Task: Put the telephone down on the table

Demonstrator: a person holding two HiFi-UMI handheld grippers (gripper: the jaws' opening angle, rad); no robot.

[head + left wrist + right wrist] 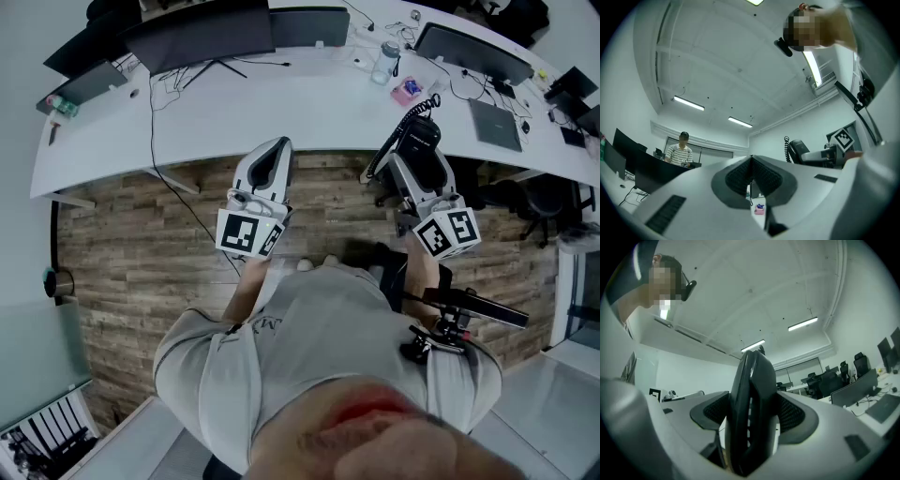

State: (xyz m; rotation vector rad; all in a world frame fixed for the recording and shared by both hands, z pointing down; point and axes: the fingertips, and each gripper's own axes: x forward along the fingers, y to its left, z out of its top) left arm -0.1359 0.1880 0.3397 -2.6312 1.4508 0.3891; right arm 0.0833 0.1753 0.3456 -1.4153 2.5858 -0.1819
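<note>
At the near edge of the white bench (pixel 309 103), the right claw (pixel 420 155) is clamped on the black telephone (pixel 751 399). Its pads press both flanks of the handset, which stands on its narrow side between them and points toward the bench. The handset is carried in the air, not yet resting on any surface, and its coiled cord (pixel 419 106) trails beside it. The left claw (pixel 272 155) is held level alongside and well apart from it, with jaws together and nothing between them. Hazards from this position are as follows. If the right claw opens before the handset is fully over the bench and lowered to it, the handset is likely to fall to the wooden floor (pixel 141 253). Released on its narrow side, it may roll or tip over. The cord may drag or catch the pink object (pixel 406 91) or the bottle (pixel 382 64), which stand near the probable set-down area. Cord tension may also pull the handset back off the edge.
</note>
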